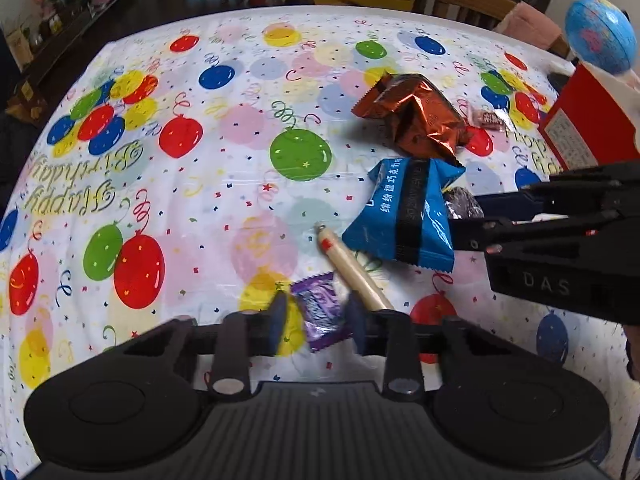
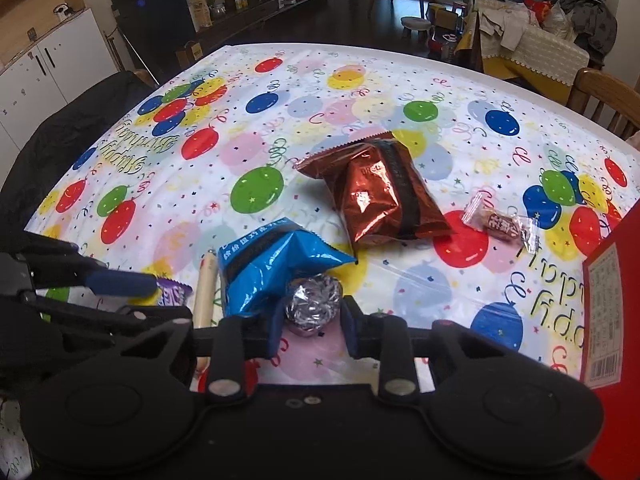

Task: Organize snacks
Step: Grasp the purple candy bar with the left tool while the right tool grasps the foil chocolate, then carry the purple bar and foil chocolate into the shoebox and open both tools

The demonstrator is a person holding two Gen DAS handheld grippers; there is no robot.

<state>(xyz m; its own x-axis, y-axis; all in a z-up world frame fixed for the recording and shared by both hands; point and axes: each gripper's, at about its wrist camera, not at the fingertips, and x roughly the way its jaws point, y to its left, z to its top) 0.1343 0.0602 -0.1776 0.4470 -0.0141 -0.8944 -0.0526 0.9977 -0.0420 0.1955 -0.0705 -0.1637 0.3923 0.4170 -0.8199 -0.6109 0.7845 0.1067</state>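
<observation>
Pinching a purple candy (image 1: pixel 320 320) low over the balloon-print desk (image 1: pixel 200 184), the left gripper (image 1: pixel 318 322) works beside the right gripper (image 2: pixel 312 326), clamped on a silver foil ball (image 2: pixel 314 306) by the blue packet (image 2: pixel 264 276).

Red box (image 2: pixel 612 320) cut off by the right edge, wooden stick (image 2: pixel 206 292) partly behind the blue packet (image 2: pixel 272 272), purple candy (image 1: pixel 320 316) motion-blurred between blurred fingertips (image 1: pixel 278 316), small wrapped sweet (image 2: pixel 500 222) with unreadable print
</observation>
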